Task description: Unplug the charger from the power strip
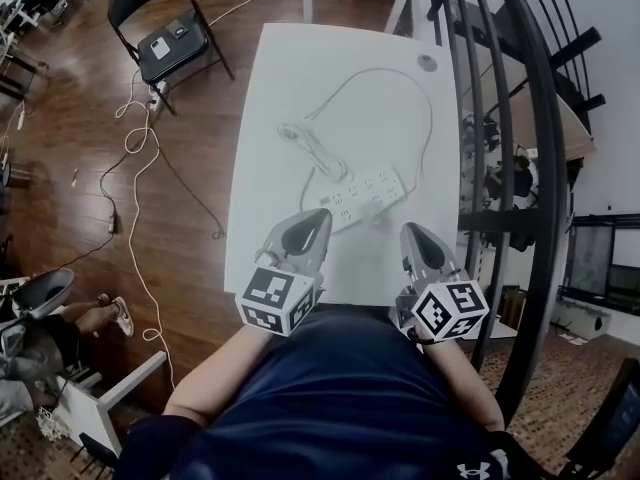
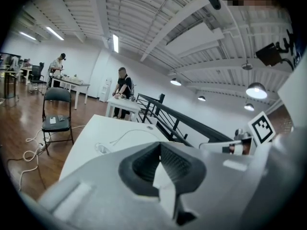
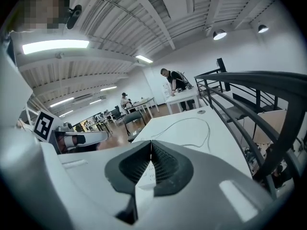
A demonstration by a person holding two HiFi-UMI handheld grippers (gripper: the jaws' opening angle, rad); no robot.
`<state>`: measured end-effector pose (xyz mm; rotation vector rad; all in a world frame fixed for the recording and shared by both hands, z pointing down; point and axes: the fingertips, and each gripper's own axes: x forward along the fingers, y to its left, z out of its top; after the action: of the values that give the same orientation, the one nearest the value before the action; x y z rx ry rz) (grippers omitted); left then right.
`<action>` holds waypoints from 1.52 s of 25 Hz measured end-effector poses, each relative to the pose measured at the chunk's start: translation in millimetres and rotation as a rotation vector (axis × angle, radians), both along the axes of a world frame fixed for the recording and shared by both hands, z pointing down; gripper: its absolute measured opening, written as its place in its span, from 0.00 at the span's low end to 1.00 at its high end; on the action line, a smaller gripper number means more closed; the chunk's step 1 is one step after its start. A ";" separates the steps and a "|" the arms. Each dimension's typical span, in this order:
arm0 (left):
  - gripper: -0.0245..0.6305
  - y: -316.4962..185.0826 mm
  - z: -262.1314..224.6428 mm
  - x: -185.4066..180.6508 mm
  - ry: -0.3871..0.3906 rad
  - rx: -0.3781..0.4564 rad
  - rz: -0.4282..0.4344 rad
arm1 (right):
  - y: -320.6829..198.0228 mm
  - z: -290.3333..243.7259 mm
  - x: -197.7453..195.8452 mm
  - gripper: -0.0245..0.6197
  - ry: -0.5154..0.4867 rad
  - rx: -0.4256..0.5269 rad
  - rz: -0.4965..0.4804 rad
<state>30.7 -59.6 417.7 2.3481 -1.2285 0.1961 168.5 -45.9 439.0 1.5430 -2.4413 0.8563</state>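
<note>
Now both tongs hover side by side over the near edge of the white worktop (image 1: 268,158), each shut tight with nothing between its jaws. The left tongs (image 1: 317,216) point at the near left end of the white power strip (image 1: 366,196), though whether the tip touches it cannot be told. The right tongs (image 1: 408,232) sit just short of the strip's right end, apart from it. The strip lies slantwise near the middle of the worktop. The charger cord (image 1: 320,156) runs from the strip's far left side to a loose coil farther up, and a thin cable (image 1: 430,118) loops round the right side. A black folding chair (image 1: 165,28) stands on the wooden floor (image 1: 190,168) at left.
</note>
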 end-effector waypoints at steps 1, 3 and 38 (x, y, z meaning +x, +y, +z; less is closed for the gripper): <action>0.05 -0.5 -1.2 -0.1 0.010 0.009 0.003 | 0.3 1.2 -0.7 0.05 0.010 -0.004 -0.005; 0.05 -1.8 -6.1 0.1 0.051 0.045 0.019 | 0.9 7.5 -3.8 0.06 0.041 -0.020 -0.026; 0.26 5.0 130.6 6.6 -0.135 -0.118 0.174 | -30.4 172.8 -46.1 0.40 0.506 -0.336 -0.211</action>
<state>37.3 -54.6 548.3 2.3696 -1.0414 0.4788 122.4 -76.3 611.8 1.1797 -1.9377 0.6881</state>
